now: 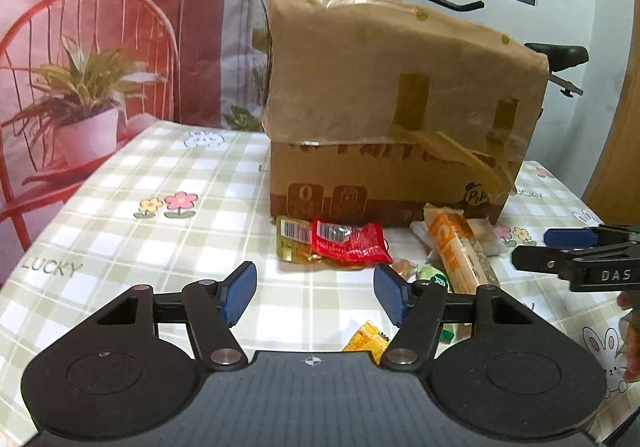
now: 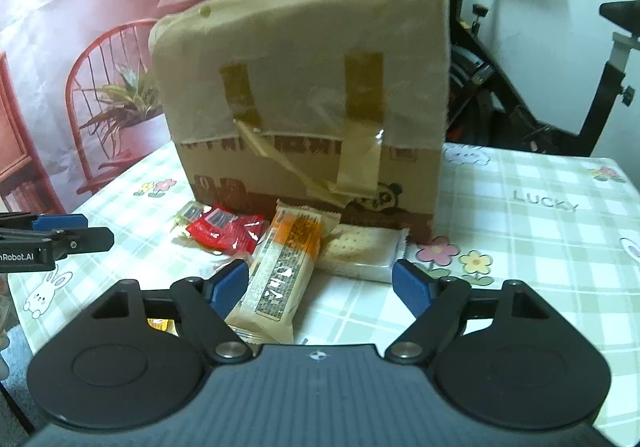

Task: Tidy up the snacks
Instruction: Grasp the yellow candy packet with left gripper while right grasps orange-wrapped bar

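Cardboard box point(image 2: 304, 103), taped shut, stands on the checked worktop point(image 2: 520, 231) with snack packets strewn at its foot. Both the left hand-held gripper point(image 1: 316, 293) and right hand-held gripper point(image 2: 320, 283) hover open and empty. Sorting appears barely begun; the right looks set to close on the orange-and-cream bar point(image 2: 280, 271) lying between its fingers.

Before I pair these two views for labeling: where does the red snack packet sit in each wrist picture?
Left wrist: the red snack packet lies just above centre, beyond the open left gripper, in front of the cardboard box.
Right wrist: the packet lies left of centre, beyond the left fingertip of the open right gripper.
Shared landmark: the cardboard box, right behind the packet.
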Motion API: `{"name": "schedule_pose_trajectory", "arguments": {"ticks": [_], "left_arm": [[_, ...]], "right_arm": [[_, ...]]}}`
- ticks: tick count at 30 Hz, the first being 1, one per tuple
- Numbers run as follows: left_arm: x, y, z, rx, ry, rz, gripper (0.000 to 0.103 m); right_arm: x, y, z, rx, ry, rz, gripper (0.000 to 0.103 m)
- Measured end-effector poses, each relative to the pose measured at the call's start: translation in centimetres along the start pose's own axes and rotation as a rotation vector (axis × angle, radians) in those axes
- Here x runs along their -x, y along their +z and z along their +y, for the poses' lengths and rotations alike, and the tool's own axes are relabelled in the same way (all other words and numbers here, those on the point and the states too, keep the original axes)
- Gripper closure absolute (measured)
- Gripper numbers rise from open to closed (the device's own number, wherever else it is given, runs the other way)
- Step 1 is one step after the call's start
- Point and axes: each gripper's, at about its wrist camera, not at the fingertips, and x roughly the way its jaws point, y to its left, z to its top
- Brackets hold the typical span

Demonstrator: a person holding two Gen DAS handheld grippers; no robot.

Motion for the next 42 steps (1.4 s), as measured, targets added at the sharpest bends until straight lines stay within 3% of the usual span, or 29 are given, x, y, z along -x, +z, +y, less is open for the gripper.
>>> {"name": "schedule_pose_trajectory", "arguments": {"ticks": [6, 13, 15, 17, 22, 30, 32, 33, 34, 38, 42], "left_arm": [[-1.1, -0.9, -0.4, -0.024, -0.05, 0.039, 0.038], [-2.2, -1.9, -0.5, -0.084, -0.123, 0.083, 0.039], [-2.4, -2.4, -0.6, -0.12, -0.146, 0.102, 0.039], [-2.5, -2.8, -0.9, -0.156, -0.164, 0.111, 0.039], [-3.1, -3.6, -1.5, -0.231, -0.185, 0.146, 0.038], [-4.0, -4.5, -0.8, -0.258, -0.163, 0.191, 0.038], [-4.0, -4.4, -0.5, -0.243, -0.163, 0.191, 0.044], [-4.0, -4.4, -0.6, -0.24, -0.164, 0.191, 0.06], [-3.9, -4.2, -0.6, -0.234, -0.164, 0.194, 0.066], [-3.2, -4.3, -1.1, -0.236, -0.147, 0.162, 0.068], [-2.6, -3.1, -0.6, -0.164, -0.135, 0.102, 0.068]], "right_arm": [[-2.6, 0.5, 0.9, 0.013, 0.051, 0.031, 0.022], [-7.3, 1.2, 1.3, -0.032, 0.062, 0.118, 0.034], [-8.0, 1.0, 1.1, -0.048, 0.067, 0.156, 0.053], [-7.5, 0.8, 0.9, -0.067, 0.076, 0.151, 0.063], [-4.7, -0.3, 1.1, -0.064, 0.072, 0.111, 0.064], [-1.8, -2.0, 0.3, -0.122, 0.058, 0.083, 0.064], [-1.6, -2.2, 0.0, -0.133, 0.051, 0.083, 0.064], [-1.5, -2.3, -0.2, -0.139, 0.048, 0.083, 0.064], [-1.4, -2.4, -0.3, -0.142, 0.045, 0.081, 0.064], [-0.8, -2.6, -0.5, -0.146, 0.037, 0.072, 0.064], [0.1, -2.4, -0.3, -0.126, 0.036, 0.041, 0.064]]}}
